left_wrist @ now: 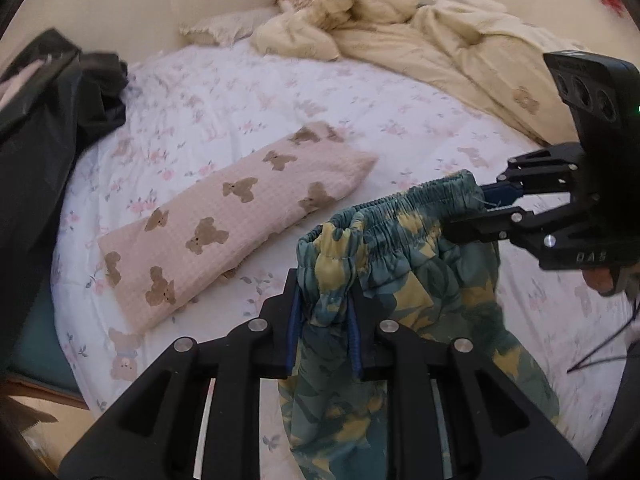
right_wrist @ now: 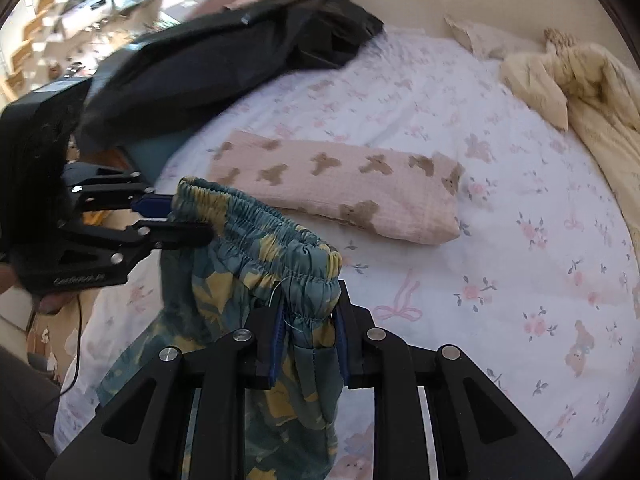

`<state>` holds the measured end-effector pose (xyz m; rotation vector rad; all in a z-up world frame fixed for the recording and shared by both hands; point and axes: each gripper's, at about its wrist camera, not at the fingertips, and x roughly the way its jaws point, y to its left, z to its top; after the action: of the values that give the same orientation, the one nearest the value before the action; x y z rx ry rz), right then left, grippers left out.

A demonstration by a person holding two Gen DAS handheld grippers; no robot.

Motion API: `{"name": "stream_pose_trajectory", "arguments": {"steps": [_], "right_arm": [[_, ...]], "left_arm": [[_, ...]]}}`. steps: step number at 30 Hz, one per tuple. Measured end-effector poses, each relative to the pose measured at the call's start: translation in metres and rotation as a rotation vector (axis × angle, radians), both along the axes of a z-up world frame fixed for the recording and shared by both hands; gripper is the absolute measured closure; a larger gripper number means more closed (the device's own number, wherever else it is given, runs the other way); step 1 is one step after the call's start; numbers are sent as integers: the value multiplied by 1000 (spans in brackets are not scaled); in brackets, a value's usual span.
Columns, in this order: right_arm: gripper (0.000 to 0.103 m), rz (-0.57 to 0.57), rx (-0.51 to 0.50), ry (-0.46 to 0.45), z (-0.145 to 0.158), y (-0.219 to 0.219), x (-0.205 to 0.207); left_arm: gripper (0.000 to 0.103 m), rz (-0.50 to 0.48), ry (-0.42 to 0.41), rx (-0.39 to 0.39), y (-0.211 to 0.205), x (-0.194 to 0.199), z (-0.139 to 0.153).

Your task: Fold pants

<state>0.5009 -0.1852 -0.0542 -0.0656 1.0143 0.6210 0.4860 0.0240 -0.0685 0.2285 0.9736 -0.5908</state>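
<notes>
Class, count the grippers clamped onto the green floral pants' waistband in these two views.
2. The left gripper grips one end of the pants waistband; the right gripper grips the other end.

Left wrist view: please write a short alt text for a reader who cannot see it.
Two tools, left tool and right tool, hold green floral pants by the elastic waistband above a floral bed sheet. A folded bear-print garment lies behind.

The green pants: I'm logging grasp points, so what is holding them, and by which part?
Both grippers hold the green floral pants by the elastic waistband: left gripper at one end, right gripper at the other.
</notes>
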Motion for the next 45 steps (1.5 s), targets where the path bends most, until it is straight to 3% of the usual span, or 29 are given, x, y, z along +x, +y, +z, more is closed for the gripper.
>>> {"name": "stream_pose_trajectory", "arguments": {"steps": [5, 9, 16, 21, 23, 26, 28, 32, 34, 35, 37, 38, 39, 41, 43, 45], "right_arm": [[81, 83, -28, -112, 20, 10, -57], [81, 143, -66, -172, 22, 17, -107], [81, 193, -97, -164, -3, 21, -192], [78, 236, -152, -109, -34, 33, -231], [72, 243, -157, -74, -43, 33, -241], [62, 266, -185, -4, -50, 32, -250], [58, 288, -193, 38, -47, 31, -256], [58, 275, -77, 90, -22, 11, -263], [58, 184, 23, 89, -4, -4, -257], [58, 127, 25, 83, -1, -6, -251], [70, -19, 47, 99, -2, -10, -231], [84, -65, 71, 119, -4, -10, -222], [87, -117, 101, 151, -10, -9, -213], [90, -165, 126, 189, -22, -4, -204], [90, -172, 130, 233, -37, 5, -200], [90, -159, 110, 301, -54, 12, -202]], "left_arm": [[86, -99, -94, 16, 6, -53, 12], [85, -218, -205, 94, 2, -117, 11], [85, -395, -255, 216, -5, -214, -22], [81, -447, -178, 276, -9, -242, -52], [70, -454, -134, 312, -8, -247, -59], [69, -465, 47, 318, -3, -249, -64], [69, -466, 120, 307, 5, -250, -59], [68, -323, 184, 169, 35, -237, -30], [63, -122, 230, 60, 51, -212, -16], [60, -18, 257, 13, 55, -202, -14], [60, 237, 337, -47, 60, -177, -15], [60, 308, 372, -86, 59, -170, -17], [60, 371, 396, -98, 55, -167, -20], [60, 411, 396, -105, 38, -170, -28], [60, 376, 400, -17, 13, -180, -45], [60, 360, 473, 30, 4, -193, -69]]}}
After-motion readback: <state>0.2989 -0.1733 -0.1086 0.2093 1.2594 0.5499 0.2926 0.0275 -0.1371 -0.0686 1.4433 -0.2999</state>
